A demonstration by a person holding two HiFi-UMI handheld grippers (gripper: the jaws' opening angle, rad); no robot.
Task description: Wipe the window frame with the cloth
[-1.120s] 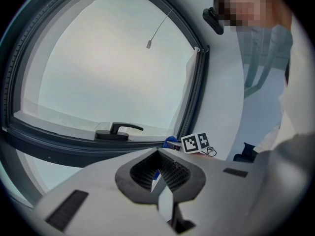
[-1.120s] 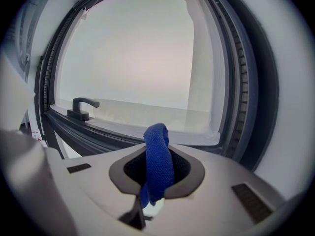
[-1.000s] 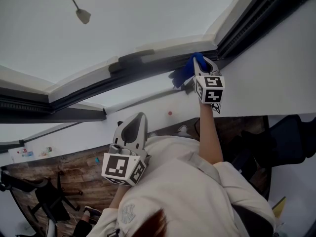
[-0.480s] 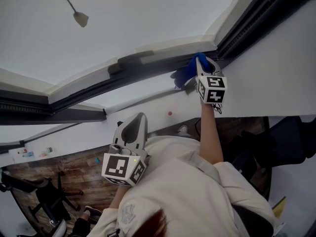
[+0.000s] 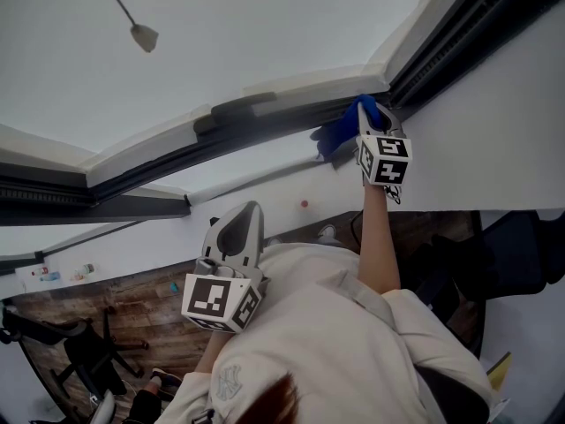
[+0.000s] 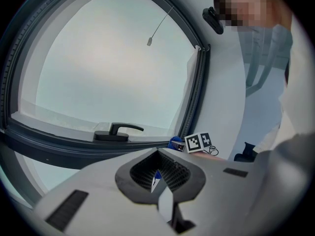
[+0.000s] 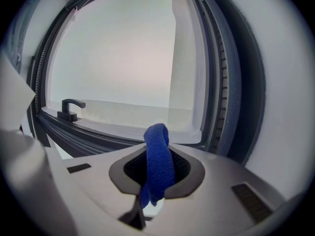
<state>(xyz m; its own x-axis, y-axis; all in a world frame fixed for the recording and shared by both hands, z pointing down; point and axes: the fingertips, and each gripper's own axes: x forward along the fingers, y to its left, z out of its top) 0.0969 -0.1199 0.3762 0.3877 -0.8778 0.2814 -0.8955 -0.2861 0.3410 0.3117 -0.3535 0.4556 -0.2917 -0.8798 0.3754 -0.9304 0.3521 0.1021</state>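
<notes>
The dark window frame (image 5: pixel 221 140) runs below the pane, with a black handle (image 5: pixel 243 104) on it. A blue cloth (image 5: pixel 338 132) is pressed on the frame close to the right corner, and my right gripper (image 5: pixel 366 117) is shut on it. In the right gripper view the cloth (image 7: pixel 157 154) stands up from between the jaws, with the frame's corner (image 7: pixel 211 132) just ahead. My left gripper (image 5: pixel 237 230) hangs lower by the person's chest, away from the frame, shut and holding nothing. From the left gripper view, the handle (image 6: pixel 118 130) and the cloth (image 6: pixel 174 142) show ahead.
A blind cord with a pendant (image 5: pixel 141 34) hangs across the pane. White wall (image 5: pixel 494 122) lies right of the frame. Far below are a wooden floor (image 5: pixel 132 307) and a black office chair (image 5: pixel 79 352). The person's torso (image 5: pixel 335 343) fills the lower middle.
My right gripper has slid the blue cloth a little to the right along the frame, toward the corner. The left gripper has stayed still.
</notes>
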